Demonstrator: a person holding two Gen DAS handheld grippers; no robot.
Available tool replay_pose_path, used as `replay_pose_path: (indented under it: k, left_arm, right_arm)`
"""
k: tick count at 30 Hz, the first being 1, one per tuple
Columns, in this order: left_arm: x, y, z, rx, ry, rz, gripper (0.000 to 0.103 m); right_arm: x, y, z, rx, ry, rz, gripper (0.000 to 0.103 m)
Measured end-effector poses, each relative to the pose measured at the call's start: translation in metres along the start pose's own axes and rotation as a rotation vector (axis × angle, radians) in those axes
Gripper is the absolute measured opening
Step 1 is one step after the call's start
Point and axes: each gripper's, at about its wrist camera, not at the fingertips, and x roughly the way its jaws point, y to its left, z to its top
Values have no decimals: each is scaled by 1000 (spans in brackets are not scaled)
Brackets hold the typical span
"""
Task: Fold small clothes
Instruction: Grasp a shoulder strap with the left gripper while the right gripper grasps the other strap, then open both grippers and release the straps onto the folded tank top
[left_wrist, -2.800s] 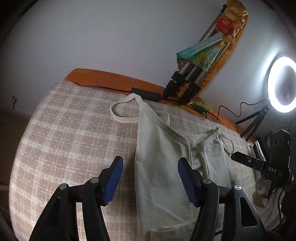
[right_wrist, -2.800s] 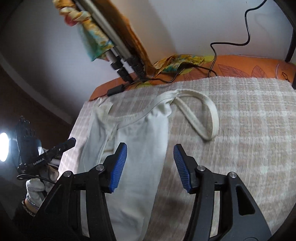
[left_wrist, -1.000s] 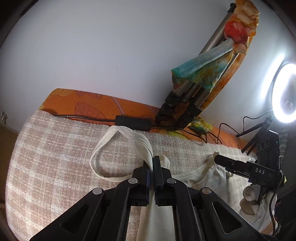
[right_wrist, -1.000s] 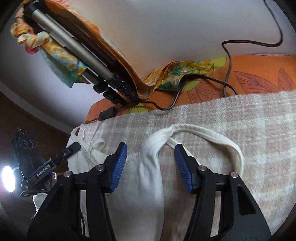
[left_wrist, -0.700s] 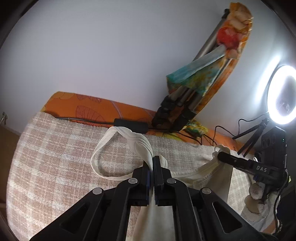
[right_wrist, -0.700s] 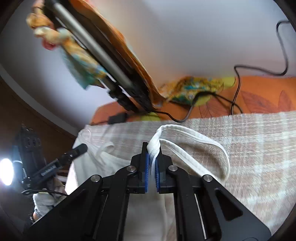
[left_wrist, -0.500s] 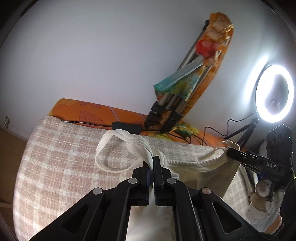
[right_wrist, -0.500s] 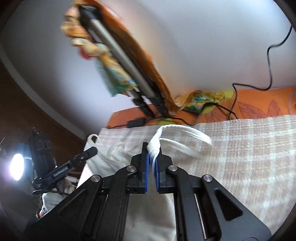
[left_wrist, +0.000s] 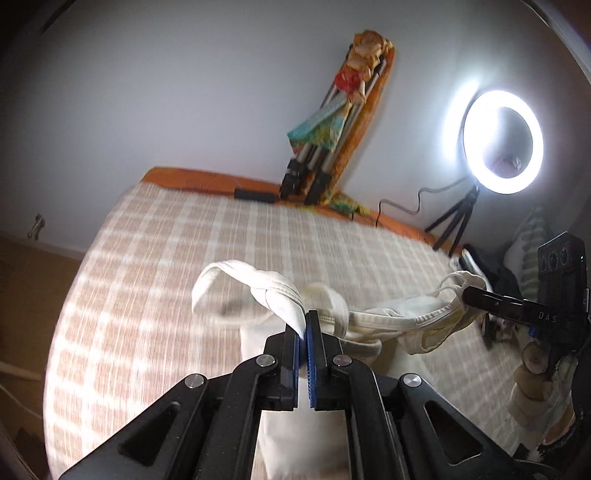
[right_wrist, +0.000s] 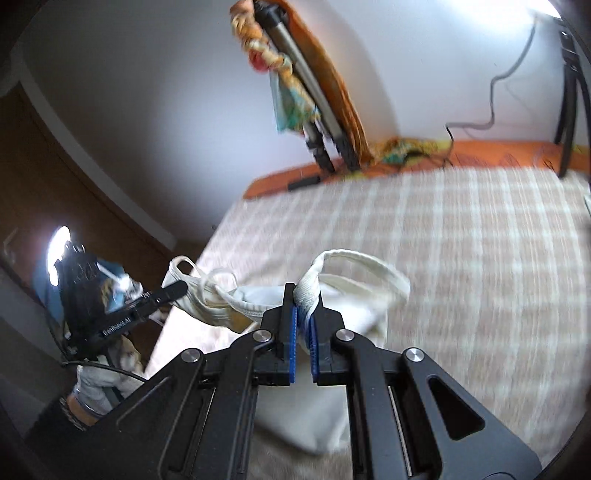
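A cream tank top (left_wrist: 388, 321) hangs in the air above the checked bedspread (left_wrist: 155, 266), stretched between both grippers. My left gripper (left_wrist: 306, 325) is shut on one bunched shoulder strap (left_wrist: 280, 299). My right gripper (right_wrist: 303, 306) is shut on the other shoulder strap (right_wrist: 308, 286). The right gripper shows at the right of the left wrist view (left_wrist: 480, 299), and the left gripper shows at the left of the right wrist view (right_wrist: 173, 290). The top's body (right_wrist: 314, 417) droops below the jaws.
A folded tripod with colourful cloth (left_wrist: 325, 147) leans on the wall at the back. A lit ring light on a small tripod (left_wrist: 502, 140) stands at the back right. Cables and an orange sheet edge (right_wrist: 461, 151) run along the wall.
Both grippers closed on the top's shoulder straps, then lifted it off the bed and pulled back toward the near side, spreading the neckline between them.
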Motion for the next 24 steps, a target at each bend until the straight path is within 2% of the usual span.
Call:
replay_pose_path:
  k: [8,13,15,17,19,21,24]
  left_arm:
    - [-10,1,-60,47,93,51,3]
    - [-22,2,-84,90,143,74,17]
    - [-28,2,-90,113,164,79,26]
    - [-39,2,-96,125,173,74,26]
    - [-50,1,-98,130,176,61,26]
    - [-61,-7,-93,160,155,55,26]
    - [-62,-22,-71,185,119,50,26]
  right_arm:
    - [-1,4,-64,-6,82,-65,7]
    - [-8,2,-84,1,109,-105,7]
    - [-12,1,-87,10,128,-115,14]
    - [-23,0,-94,15,147,-109,20]
    - [-35,4,-99,-13,152,-138,35]
    - [-53,12,-100,-58,105,-174,36]
    - [-65,25,-89,-105,60,-147,36]
